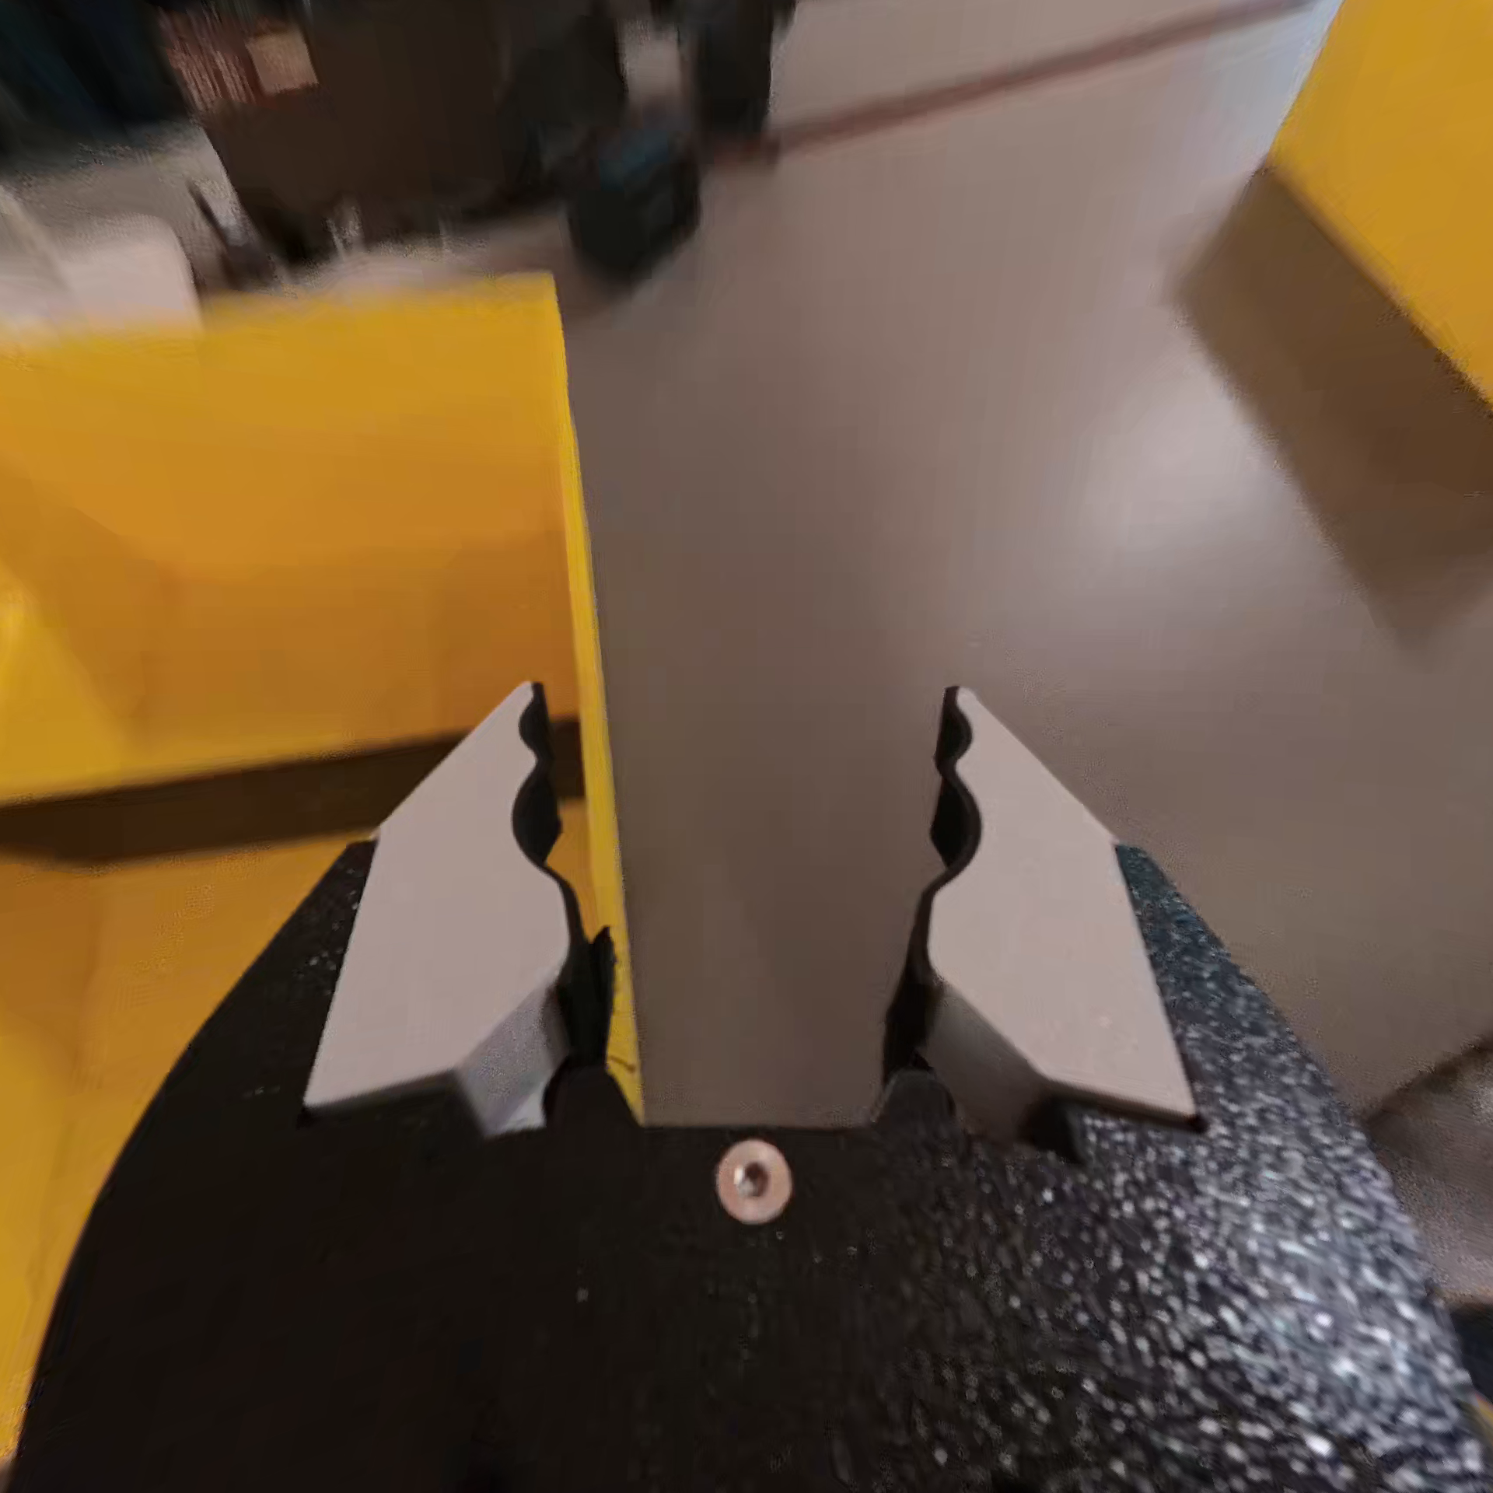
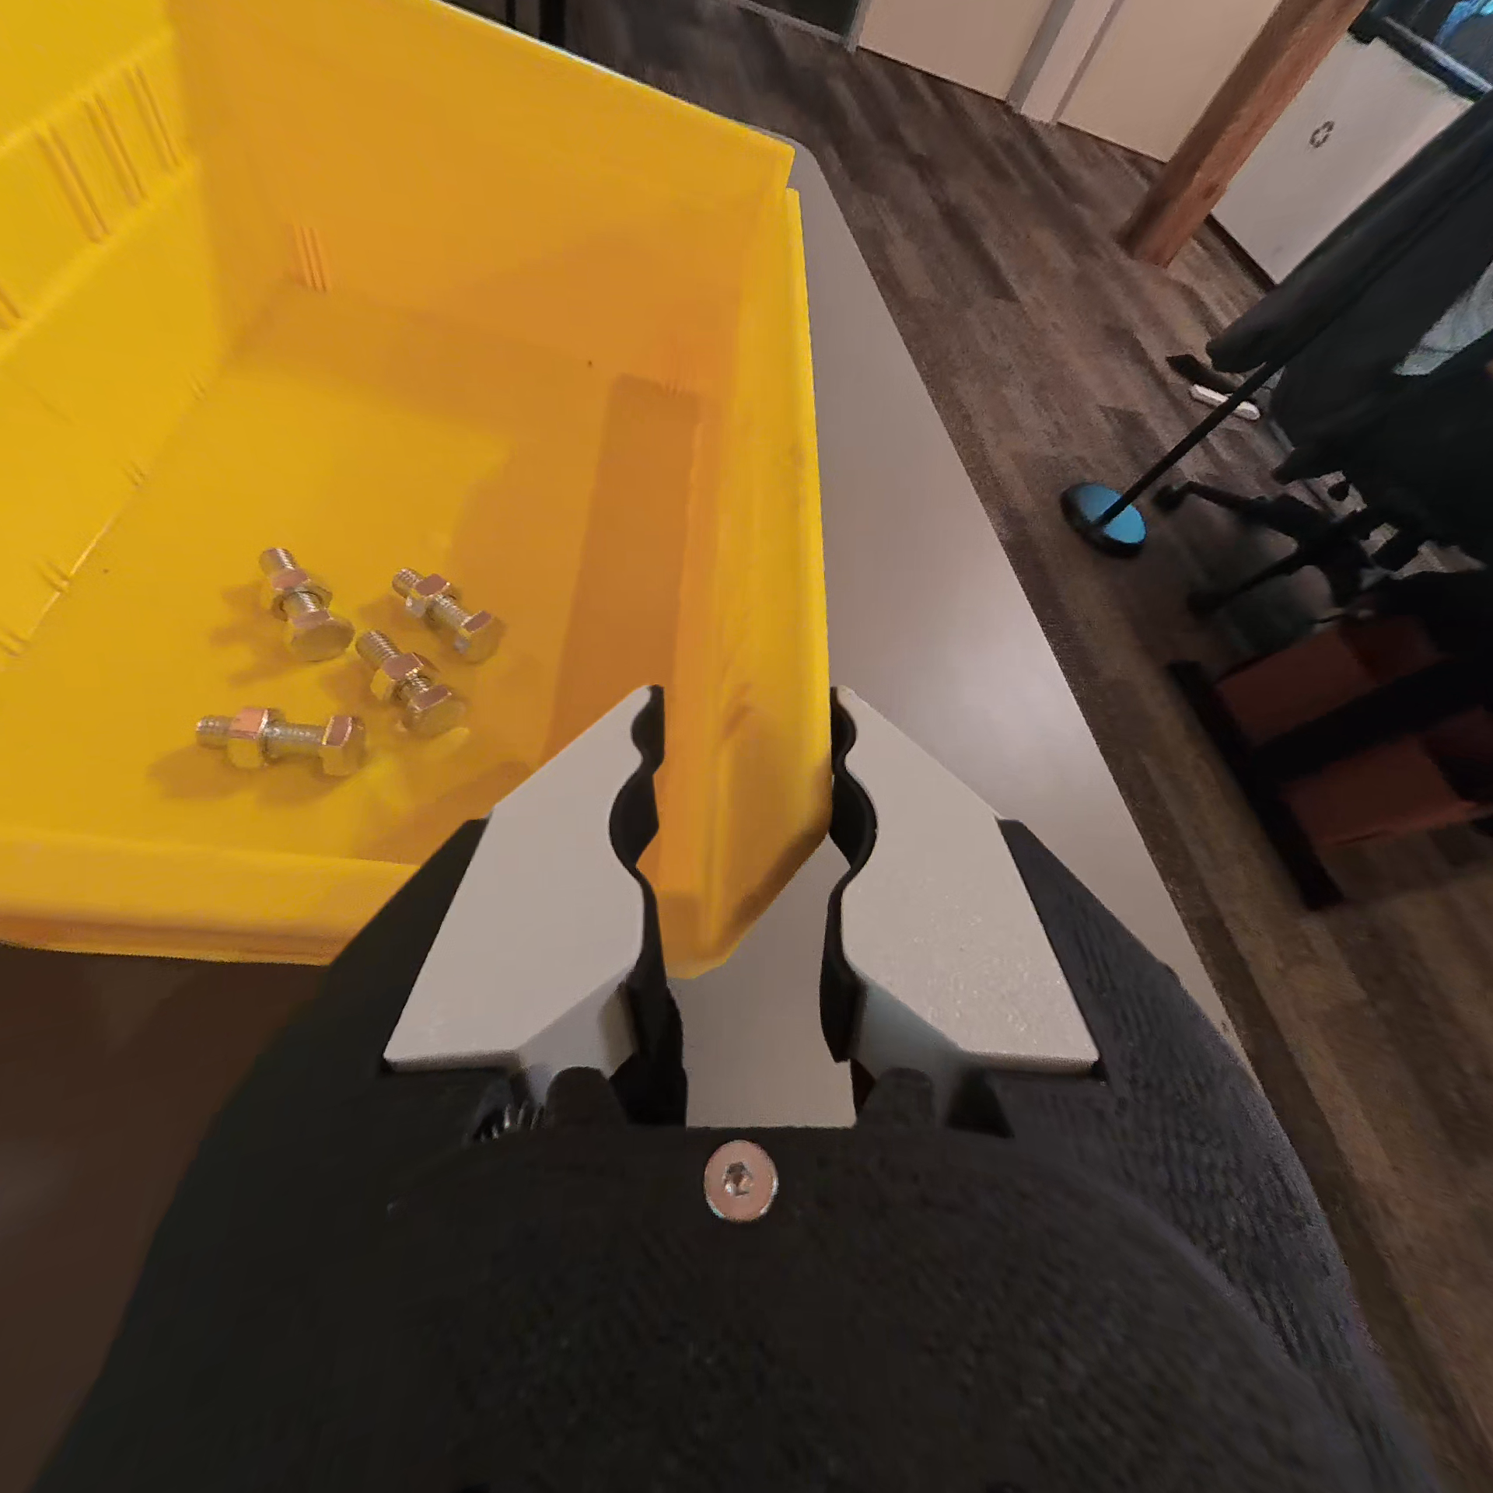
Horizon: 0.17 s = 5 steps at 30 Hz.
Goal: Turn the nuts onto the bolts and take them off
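Observation:
Several silver bolts [image 2: 410, 683], each with a nut threaded on its shank, lie on the floor of a yellow bin [image 2: 485, 202] at the left of the right wrist view. My right gripper [image 2: 747, 691] is open and empty above the bin's near right corner, and the bin's right wall shows between its fingers. My left gripper [image 1: 743, 691] is open and empty over the grey table [image 1: 889, 565], just right of a yellow bin [image 1: 283, 525]. The left wrist view is blurred and shows no bolts or nuts.
A second yellow bin [image 1: 1406, 161] stands at the far right of the left wrist view. The table's edge [image 2: 1010, 565] runs just right of the bin. Beyond it are wood floor, a stand with a blue base [image 2: 1103, 517], a chair and a wooden post [image 2: 1228, 129]. The tips of one gripper are about 60 cm away from the tips of the other.

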Tool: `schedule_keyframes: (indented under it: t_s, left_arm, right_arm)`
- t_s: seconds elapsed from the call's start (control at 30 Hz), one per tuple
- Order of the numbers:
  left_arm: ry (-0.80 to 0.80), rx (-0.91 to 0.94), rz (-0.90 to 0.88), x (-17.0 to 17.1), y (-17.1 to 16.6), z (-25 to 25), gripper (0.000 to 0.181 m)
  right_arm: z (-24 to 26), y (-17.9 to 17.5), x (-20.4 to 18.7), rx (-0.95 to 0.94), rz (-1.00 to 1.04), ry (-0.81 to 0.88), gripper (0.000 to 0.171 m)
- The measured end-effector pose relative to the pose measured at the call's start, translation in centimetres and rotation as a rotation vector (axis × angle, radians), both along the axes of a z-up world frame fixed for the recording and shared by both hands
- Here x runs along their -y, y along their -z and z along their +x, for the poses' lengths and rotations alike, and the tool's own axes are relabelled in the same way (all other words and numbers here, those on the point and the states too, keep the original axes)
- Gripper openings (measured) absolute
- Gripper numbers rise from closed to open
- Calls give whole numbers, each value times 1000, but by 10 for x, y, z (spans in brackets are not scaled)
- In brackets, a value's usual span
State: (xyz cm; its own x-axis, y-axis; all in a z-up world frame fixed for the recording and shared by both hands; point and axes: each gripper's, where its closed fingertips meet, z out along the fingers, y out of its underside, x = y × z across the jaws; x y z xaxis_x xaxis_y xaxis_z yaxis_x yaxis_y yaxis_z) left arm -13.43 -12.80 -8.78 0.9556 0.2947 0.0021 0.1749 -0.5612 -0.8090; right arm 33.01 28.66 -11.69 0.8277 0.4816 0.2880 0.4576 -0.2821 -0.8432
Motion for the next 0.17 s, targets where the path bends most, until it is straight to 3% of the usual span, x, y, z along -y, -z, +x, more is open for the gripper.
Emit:
schedule_keyframes:
  t_s: [0.03, 0.17]
  left_arm:
    - [-16, 30, -55, 8, 12, 0, 95]
    - [-136, -92, -218, 46, 25, -12, 72]
  right_arm:
    - [3, 2, 0, 12, -8, -4, 35]
    - [11, 14, -1, -4, -57, -29, 27]
